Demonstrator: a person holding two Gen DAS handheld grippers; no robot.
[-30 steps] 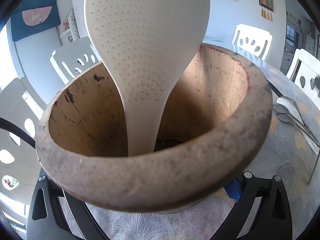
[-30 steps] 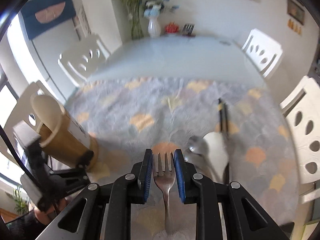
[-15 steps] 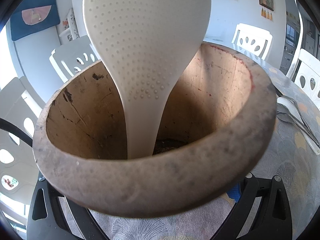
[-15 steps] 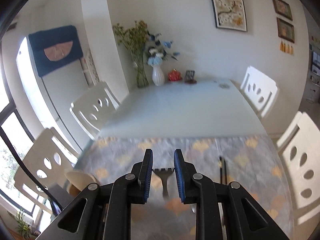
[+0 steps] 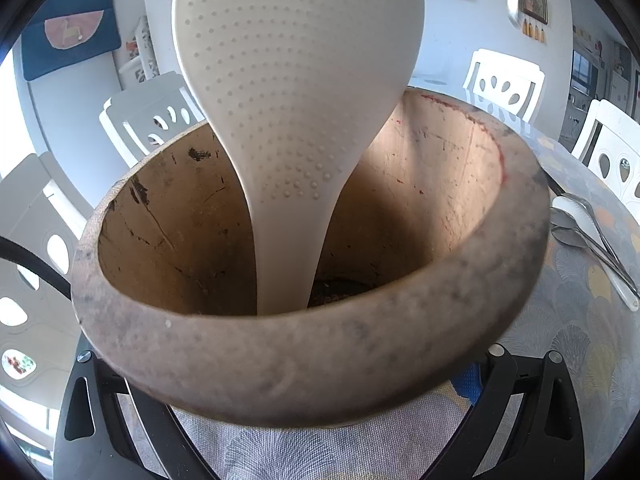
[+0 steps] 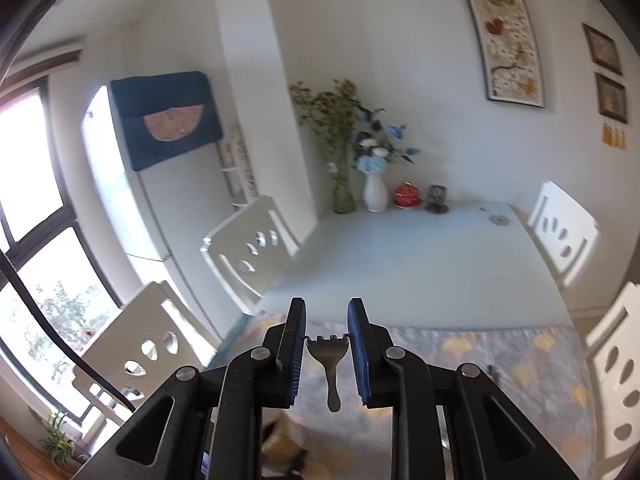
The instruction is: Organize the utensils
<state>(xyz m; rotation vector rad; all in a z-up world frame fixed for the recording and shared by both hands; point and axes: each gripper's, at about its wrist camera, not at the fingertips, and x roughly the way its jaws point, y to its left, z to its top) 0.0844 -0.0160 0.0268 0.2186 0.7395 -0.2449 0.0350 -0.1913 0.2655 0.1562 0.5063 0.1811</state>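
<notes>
A brown wooden utensil holder (image 5: 312, 360) fills the left wrist view, with a white dimpled rice paddle (image 5: 296, 92) standing in it. My left gripper (image 5: 308, 384) is shut on the holder's lower wall; only its black fingers (image 5: 520, 392) show on either side, and the pads are mostly hidden. In the right wrist view, my right gripper (image 6: 327, 338) is shut on a metal fork (image 6: 327, 354) at its tines. The fork's handle hangs down toward the camera, high above the table. The holder appears as a blur (image 6: 284, 444) beneath that gripper.
A white spoon and metal spoons (image 5: 580, 232) lie on the patterned tablecloth (image 5: 592, 344) right of the holder. White chairs (image 6: 248, 252) ring the table (image 6: 420, 264). Vases of flowers (image 6: 374, 192) and small items stand at its far end by the wall.
The right gripper has risen with the fork and tilted up, so its view now shows the far wall. The fork now hangs handle-down. The left gripper and holder have stayed in place.
</notes>
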